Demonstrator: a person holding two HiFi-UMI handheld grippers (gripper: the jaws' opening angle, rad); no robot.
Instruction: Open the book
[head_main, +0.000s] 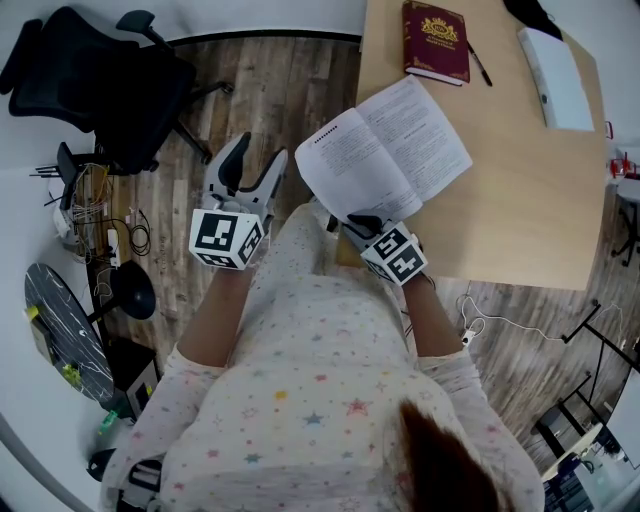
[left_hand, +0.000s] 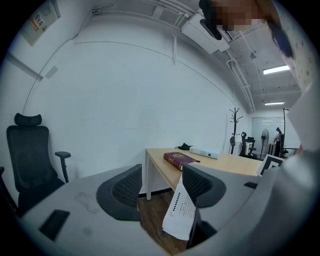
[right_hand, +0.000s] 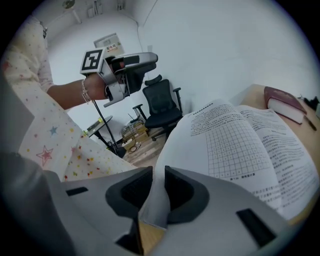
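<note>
Office chair (head_main: 100, 80) is parked far left, well apart from the left gripper (head_main: 260, 150), whose jaws are held wide and empty over the floor. The open book (head_main: 385, 150) is at the desk (head_main: 500, 200) corner, with its left page past the edge. Its near pages are clamped in the right gripper (head_main: 362, 222). Red book (head_main: 436, 42) and white box (head_main: 556, 78) are set at the far edge; bare desktop is seen right of the open book.

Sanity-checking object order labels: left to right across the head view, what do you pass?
Black office chair → left claw → open white printed book → long white box. Skipped: right claw and closed dark red book, both overlapping the open book's span.
</note>
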